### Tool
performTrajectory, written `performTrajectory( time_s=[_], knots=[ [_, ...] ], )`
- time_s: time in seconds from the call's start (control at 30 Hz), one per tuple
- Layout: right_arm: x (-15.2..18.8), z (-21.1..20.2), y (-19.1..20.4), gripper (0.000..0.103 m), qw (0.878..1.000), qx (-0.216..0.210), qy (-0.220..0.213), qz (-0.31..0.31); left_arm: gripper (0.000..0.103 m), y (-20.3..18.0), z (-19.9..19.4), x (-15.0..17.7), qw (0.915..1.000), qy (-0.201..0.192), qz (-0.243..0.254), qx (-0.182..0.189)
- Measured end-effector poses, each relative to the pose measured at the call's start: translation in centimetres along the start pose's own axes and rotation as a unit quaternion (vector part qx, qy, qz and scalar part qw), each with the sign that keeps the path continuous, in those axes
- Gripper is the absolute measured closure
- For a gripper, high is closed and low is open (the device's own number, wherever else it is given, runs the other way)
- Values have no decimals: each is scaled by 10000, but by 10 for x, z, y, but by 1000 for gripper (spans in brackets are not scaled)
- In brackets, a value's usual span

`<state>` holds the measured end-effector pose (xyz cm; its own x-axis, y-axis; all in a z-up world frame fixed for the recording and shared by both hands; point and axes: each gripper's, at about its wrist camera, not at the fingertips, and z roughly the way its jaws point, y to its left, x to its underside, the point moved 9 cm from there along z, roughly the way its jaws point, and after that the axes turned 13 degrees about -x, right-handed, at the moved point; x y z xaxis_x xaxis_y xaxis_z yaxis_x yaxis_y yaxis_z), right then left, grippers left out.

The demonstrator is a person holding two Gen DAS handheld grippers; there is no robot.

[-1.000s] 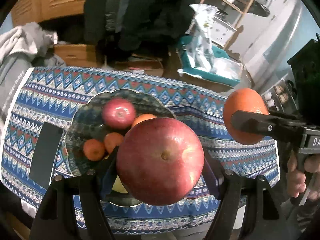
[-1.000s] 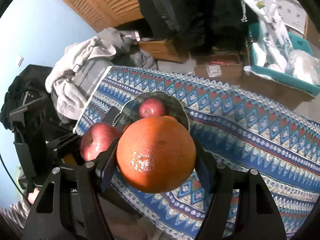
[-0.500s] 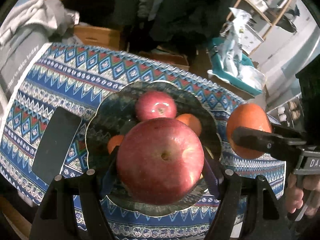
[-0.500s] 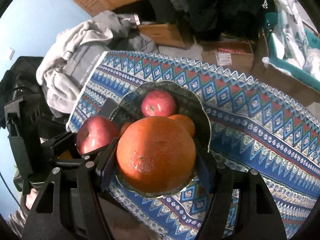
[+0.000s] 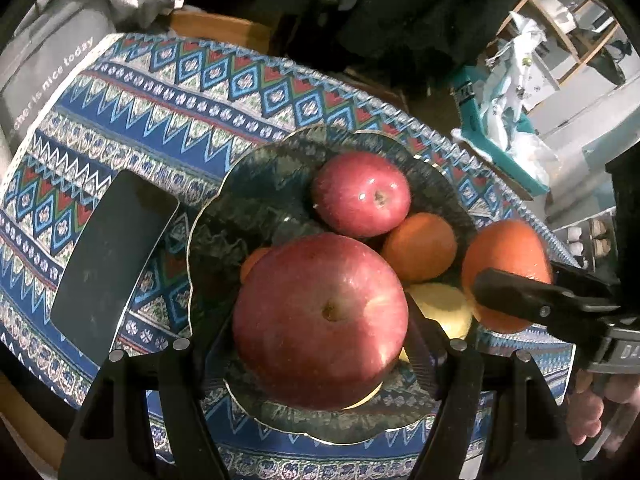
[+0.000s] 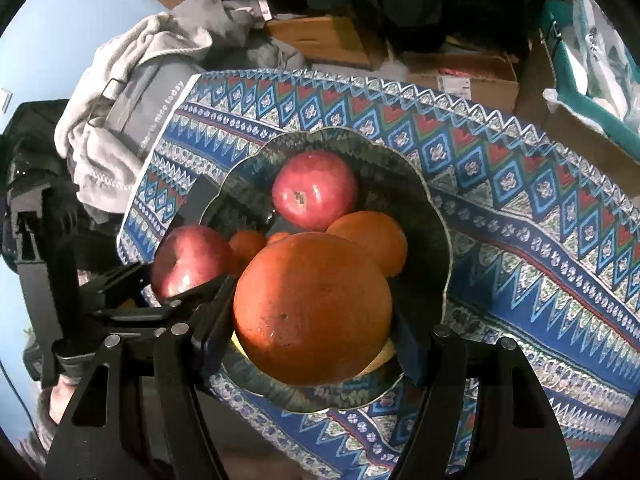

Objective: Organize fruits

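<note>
My left gripper [image 5: 320,344] is shut on a big red apple [image 5: 320,320] and holds it above the near side of a dark scalloped glass bowl [image 5: 248,184]. My right gripper [image 6: 314,344] is shut on a large orange [image 6: 312,308], above the bowl's [image 6: 436,216] near edge. In the bowl lie a second red apple [image 5: 362,194], an orange [image 5: 418,246], small tangerines [image 6: 246,246] and a yellow fruit [image 5: 440,308]. The right gripper's orange [image 5: 506,256] shows at the right of the left wrist view; the left gripper's apple [image 6: 188,260] shows at the left of the right wrist view.
The bowl sits on a blue patterned tablecloth [image 5: 180,92]. A black phone [image 5: 112,256] lies left of the bowl. Grey clothes [image 6: 132,92] lie beyond the table's left end. Cardboard boxes [image 6: 460,72] and a teal bin [image 5: 500,160] stand on the floor behind.
Both grippers have moved forward and down over the bowl with their fruit still held. The bowl now looms larger and sits under both fruits.
</note>
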<state>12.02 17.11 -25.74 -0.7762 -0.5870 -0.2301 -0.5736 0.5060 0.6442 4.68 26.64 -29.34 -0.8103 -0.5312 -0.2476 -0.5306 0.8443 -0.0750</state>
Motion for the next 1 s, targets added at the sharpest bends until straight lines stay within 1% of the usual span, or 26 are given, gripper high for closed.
performTrajectory(
  time_s=[0.13,0.27,0.3,0.4,0.53,0.67,0.8,1.0],
  knots=[
    [-1,2,-1,32,10000,17,8,73,27,4,6,5,9999,133,-68,-79],
    [-7,-6,5,32,9999,-69,-134,-3,27,11,-5,2,9995,-53,-182,-235],
    [-8,-7,6,32,9999,-71,-144,-22,24,13,-7,0,9994,-93,-172,-297],
    [-7,-8,8,32,9999,-22,-130,-52,23,14,-14,-2,9993,-207,-135,-283],
    [-4,-12,11,32,9998,50,-153,-121,23,14,-24,-2,9985,-333,-59,-424],
    [-3,-25,19,32,9991,138,-281,-269,23,6,-36,0,9990,-396,-16,-228],
    [-4,-46,30,28,9976,197,-502,-441,23,-4,-48,1,9983,-517,135,-232],
    [4,-75,37,28,9948,364,-714,-631,23,-18,-70,9,9968,-666,374,-221]
  ],
)
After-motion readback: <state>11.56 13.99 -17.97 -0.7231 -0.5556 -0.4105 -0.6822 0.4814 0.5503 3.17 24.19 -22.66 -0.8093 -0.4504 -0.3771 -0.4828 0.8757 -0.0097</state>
